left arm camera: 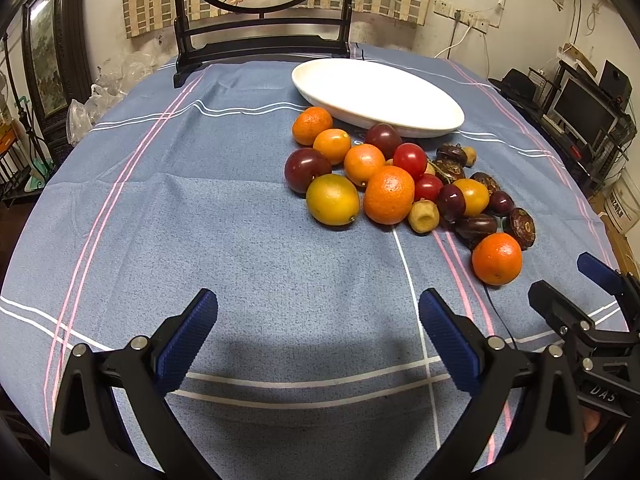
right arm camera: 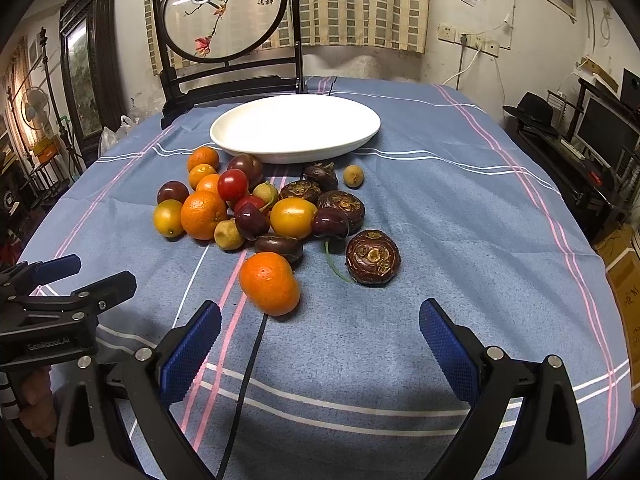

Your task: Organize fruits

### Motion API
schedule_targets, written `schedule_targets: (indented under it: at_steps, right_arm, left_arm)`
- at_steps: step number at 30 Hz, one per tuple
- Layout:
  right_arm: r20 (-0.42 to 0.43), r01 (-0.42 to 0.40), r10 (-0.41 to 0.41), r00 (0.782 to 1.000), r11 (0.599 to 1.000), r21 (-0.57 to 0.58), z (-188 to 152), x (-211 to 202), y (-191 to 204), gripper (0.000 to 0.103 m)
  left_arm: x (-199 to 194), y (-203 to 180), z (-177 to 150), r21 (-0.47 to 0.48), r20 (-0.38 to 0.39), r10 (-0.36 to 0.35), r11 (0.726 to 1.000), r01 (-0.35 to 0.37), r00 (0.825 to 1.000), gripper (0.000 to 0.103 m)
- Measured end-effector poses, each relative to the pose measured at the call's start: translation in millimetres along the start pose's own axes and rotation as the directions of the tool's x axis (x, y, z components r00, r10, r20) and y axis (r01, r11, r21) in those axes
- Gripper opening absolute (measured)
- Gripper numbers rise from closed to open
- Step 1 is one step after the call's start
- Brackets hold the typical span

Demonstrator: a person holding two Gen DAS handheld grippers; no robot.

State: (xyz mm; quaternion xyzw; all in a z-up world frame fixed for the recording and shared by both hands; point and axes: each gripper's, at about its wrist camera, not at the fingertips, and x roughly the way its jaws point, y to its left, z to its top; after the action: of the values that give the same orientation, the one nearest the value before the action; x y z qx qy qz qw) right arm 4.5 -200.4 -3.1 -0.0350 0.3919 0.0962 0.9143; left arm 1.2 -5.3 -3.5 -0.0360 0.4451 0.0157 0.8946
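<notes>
A pile of fruit lies on the blue cloth before an empty white plate (left arm camera: 400, 92) (right arm camera: 296, 124): oranges, yellow kumquats, dark plums, red cherry tomatoes, brown water chestnuts and small longans. One orange (left arm camera: 497, 259) (right arm camera: 270, 284) lies nearest, apart from the pile. A water chestnut (right arm camera: 373, 257) lies to its right. My left gripper (left arm camera: 318, 312) is open and empty above bare cloth, left of the nearest orange. My right gripper (right arm camera: 320, 320) is open and empty just before that orange. Each gripper shows at the edge of the other's view.
A dark wooden stand with a round painted screen (right arm camera: 226, 8) stands at the table's far edge behind the plate. A black cable (right arm camera: 250, 364) runs over the cloth under my right gripper. Shelves with a monitor (right arm camera: 608, 132) stand off to the right.
</notes>
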Motion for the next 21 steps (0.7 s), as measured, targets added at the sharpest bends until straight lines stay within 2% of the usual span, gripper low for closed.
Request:
schedule_targets:
  at_steps: [21]
  right_arm:
    - [0.004,-0.008,0.008,1.000,1.000,0.017,-0.5,-2.7,-1.9,0.099]
  left_arm:
    - [-3.1,-0.9,-2.1,0.004,0.008,0.000,1.000,0.000,1.000,0.099]
